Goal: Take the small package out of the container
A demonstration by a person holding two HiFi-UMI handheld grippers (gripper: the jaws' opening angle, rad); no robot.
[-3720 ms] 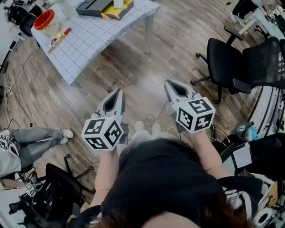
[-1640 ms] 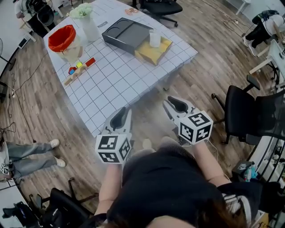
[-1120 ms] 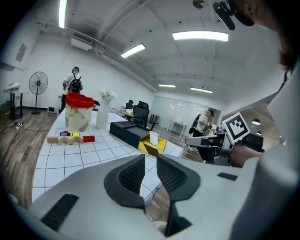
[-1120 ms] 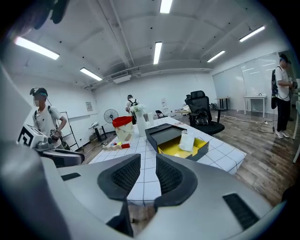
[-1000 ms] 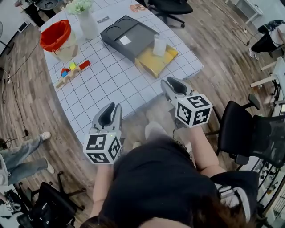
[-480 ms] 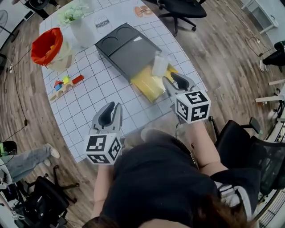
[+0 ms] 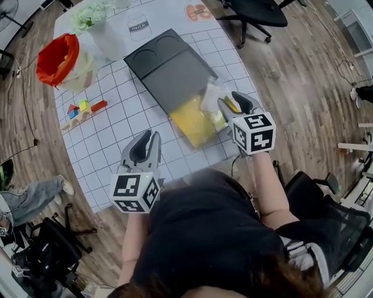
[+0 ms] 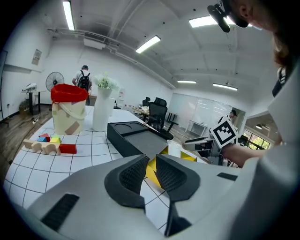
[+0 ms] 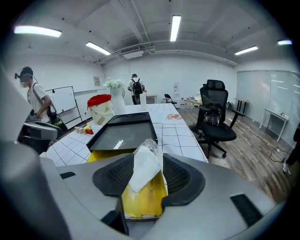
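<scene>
A small clear package (image 7: 211, 98) with white contents stands upright in a yellow container (image 7: 189, 123) near the table's front edge. In the right gripper view the package (image 9: 146, 165) rises from the container (image 9: 140, 202) in line with the gap of my right gripper (image 9: 147, 177). Its jaws are opening and the pads do not press on the package. In the head view my right gripper (image 7: 231, 106) is just right of the package. My left gripper (image 7: 145, 143) hovers over the table edge, jaws close together, nothing in them (image 8: 151, 174).
A black tray (image 7: 169, 65) lies behind the yellow container on the gridded white table (image 7: 116, 119). A red-lined bucket (image 7: 57, 51), a vase of flowers (image 7: 100, 29) and toy blocks (image 7: 81, 110) are at the left. An office chair (image 7: 256, 10) stands beyond the table.
The person has walked up to the table. The right gripper has moved forward to the yellow container and its jaws have spread around the package. The left gripper kept its pose.
</scene>
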